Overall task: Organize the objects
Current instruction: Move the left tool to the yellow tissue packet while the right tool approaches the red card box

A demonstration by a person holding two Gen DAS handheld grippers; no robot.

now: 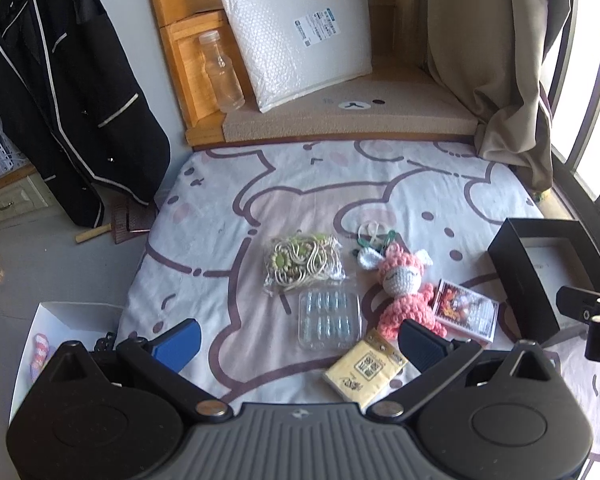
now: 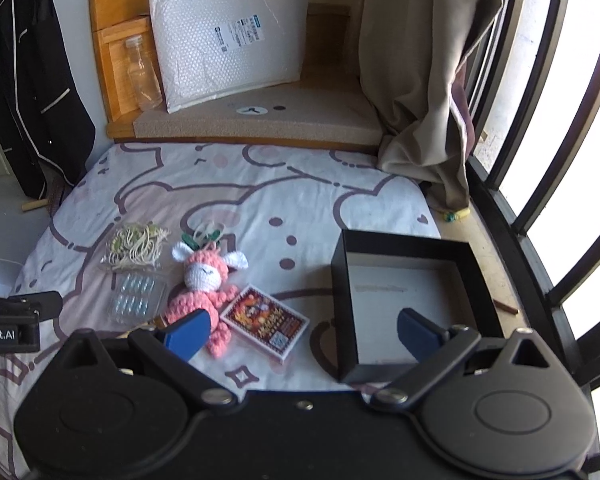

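Several small items lie on the patterned sheet: a bag of beaded cords (image 1: pixel 303 260) (image 2: pixel 137 246), a clear blister pack (image 1: pixel 329 319) (image 2: pixel 137 297), a pink crochet doll (image 1: pixel 406 292) (image 2: pixel 206 288), a red card box (image 1: pixel 466 309) (image 2: pixel 265 321), and a yellow tissue pack (image 1: pixel 365 371). An open black box (image 2: pixel 410 304) (image 1: pixel 540 276) stands to the right, empty. My left gripper (image 1: pixel 298 344) is open and empty above the blister and tissue packs. My right gripper (image 2: pixel 304 330) is open and empty between the card box and the black box.
A white bubble mailer (image 1: pixel 300 36) and a clear bottle (image 1: pixel 222 72) stand at the back on the wooden ledge. A black jacket (image 1: pixel 64 92) hangs left. A curtain (image 2: pixel 420 80) and window bars are right. A white box (image 1: pixel 60 332) sits beside the bed's left edge.
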